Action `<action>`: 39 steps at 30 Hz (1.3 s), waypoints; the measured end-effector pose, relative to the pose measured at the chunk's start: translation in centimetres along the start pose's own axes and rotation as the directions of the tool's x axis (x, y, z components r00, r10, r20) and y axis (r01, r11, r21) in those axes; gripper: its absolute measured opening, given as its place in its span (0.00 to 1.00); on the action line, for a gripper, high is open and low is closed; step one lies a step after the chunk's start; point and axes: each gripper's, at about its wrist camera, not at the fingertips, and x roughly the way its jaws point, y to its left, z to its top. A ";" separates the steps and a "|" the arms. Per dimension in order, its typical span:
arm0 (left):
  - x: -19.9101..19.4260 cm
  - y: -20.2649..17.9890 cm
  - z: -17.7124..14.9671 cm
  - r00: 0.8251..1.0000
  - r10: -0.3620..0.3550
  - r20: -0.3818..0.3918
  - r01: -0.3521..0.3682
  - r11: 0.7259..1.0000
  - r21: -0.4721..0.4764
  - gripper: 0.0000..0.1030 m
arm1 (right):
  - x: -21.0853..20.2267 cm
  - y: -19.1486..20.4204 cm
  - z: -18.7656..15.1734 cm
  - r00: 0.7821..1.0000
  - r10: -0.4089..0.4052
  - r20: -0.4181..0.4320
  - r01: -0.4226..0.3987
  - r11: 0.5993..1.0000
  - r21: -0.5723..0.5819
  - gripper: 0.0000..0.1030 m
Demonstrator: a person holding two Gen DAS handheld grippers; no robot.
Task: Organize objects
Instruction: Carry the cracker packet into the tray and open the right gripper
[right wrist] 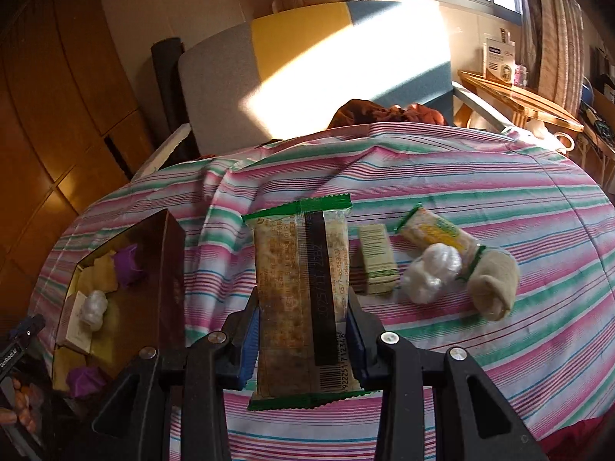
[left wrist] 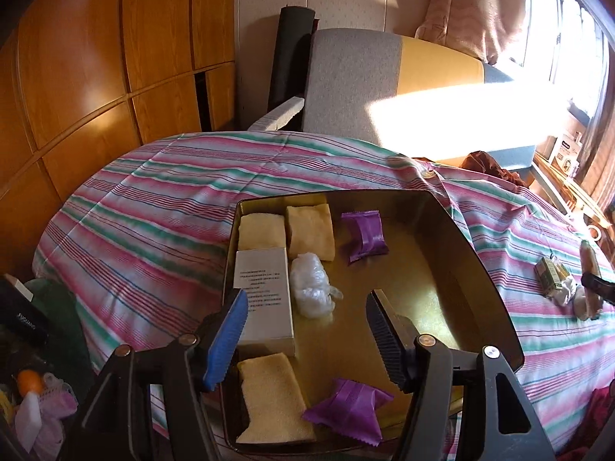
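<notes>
Two grippers were out over the bed, above a striped bedspread [right wrist: 461, 199] of pink, green and white. The right gripper [right wrist: 303, 330] was clamped on a long cracker packet [right wrist: 301, 296] with green crimped ends; its pads pressed the packet's two long sides and the packet stood out lengthwise beyond the fingers, clear of the cloth.

The left gripper [left wrist: 305, 326] hung with its jaws apart and nothing between them, above a gold tin tray [left wrist: 480, 269] that lay on the bedspread. In the tray I could see three yellow sponge pieces: two side by side [left wrist: 286, 228] at the far left corner and one [left wrist: 275, 399] at the near left. A white box with printed text [left wrist: 265, 296] lay between them along the left wall. Just beside the box was a crumpled ball of clear plastic [left wrist: 311, 286]. One purple sachet [left wrist: 365, 236] lay toward the far side of the tray, another [left wrist: 348, 409] at the near edge.

Off to the right of the held packet, on the bedspread, lay a small green-and-white carton [right wrist: 376, 259], a second cracker packet [right wrist: 434, 232], another plastic ball [right wrist: 432, 271] touching it, and a rolled beige sock [right wrist: 492, 284]. Beyond the bed stood a grey and yellow chair [right wrist: 269, 77] in sunlight.
</notes>
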 end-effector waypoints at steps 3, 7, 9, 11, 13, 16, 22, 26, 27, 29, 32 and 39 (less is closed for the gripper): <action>-0.6 0.6 -0.6 1.000 0.008 0.009 -0.008 1.000 -0.008 0.64 | 0.7 5.4 -0.1 0.997 0.077 -0.021 -0.079 0.993 -0.088 0.37; -0.9 1.6 -1.3 1.000 0.002 0.007 -0.002 1.000 -0.027 0.64 | 2.1 11.3 -0.4 0.983 0.159 -0.089 -0.172 0.970 -0.170 0.37; -1.0 2.1 -1.6 1.000 0.000 0.005 0.000 0.999 -0.039 0.64 | 3.1 13.8 -0.8 0.976 0.176 -0.127 -0.199 0.959 -0.202 0.37; -1.1 2.7 -1.9 1.000 -0.004 0.004 0.005 0.998 -0.057 0.64 | 4.5 15.9 -1.3 0.968 0.182 -0.174 -0.219 0.950 -0.224 0.37; -1.3 3.5 -2.1 1.000 -0.002 0.006 0.003 0.997 -0.076 0.64 | 5.9 17.5 -1.9 0.958 0.183 -0.220 -0.234 0.943 -0.235 0.37; -1.6 4.8 -2.6 1.000 0.010 0.006 -0.009 0.995 -0.099 0.64 | 7.9 19.3 -2.8 0.946 0.174 -0.275 -0.244 0.938 -0.247 0.37; -1.7 7.5 -3.7 0.999 0.038 -0.009 -0.039 0.986 -0.161 0.64 | 11.3 22.4 -5.1 0.918 0.133 -0.373 -0.251 0.924 -0.288 0.37; -1.5 8.5 -4.2 0.999 0.044 -0.024 -0.047 0.981 -0.186 0.64 | 12.7 24.7 -6.9 0.854 0.197 -0.481 -0.364 0.887 -0.284 0.39; -1.5 8.6 -4.2 0.999 0.043 -0.026 -0.047 0.981 -0.189 0.65 | 12.7 25.2 -7.4 0.842 0.219 -0.493 -0.393 0.875 -0.282 0.42; -1.5 8.8 -4.3 0.999 0.043 -0.026 -0.048 0.980 -0.194 0.65 | 12.3 25.7 -7.9 0.823 0.261 -0.505 -0.438 0.857 -0.271 0.44; -1.7 8.6 -4.1 0.999 0.046 -0.021 -0.049 0.981 -0.189 0.65 | 11.6 25.5 -7.8 0.827 0.281 -0.487 -0.444 0.857 -0.260 0.44; -2.4 7.6 -3.7 0.999 0.053 0.005 -0.051 0.986 -0.156 0.67 | 8.8 23.5 -6.2 0.877 0.282 -0.390 -0.403 0.873 -0.274 0.44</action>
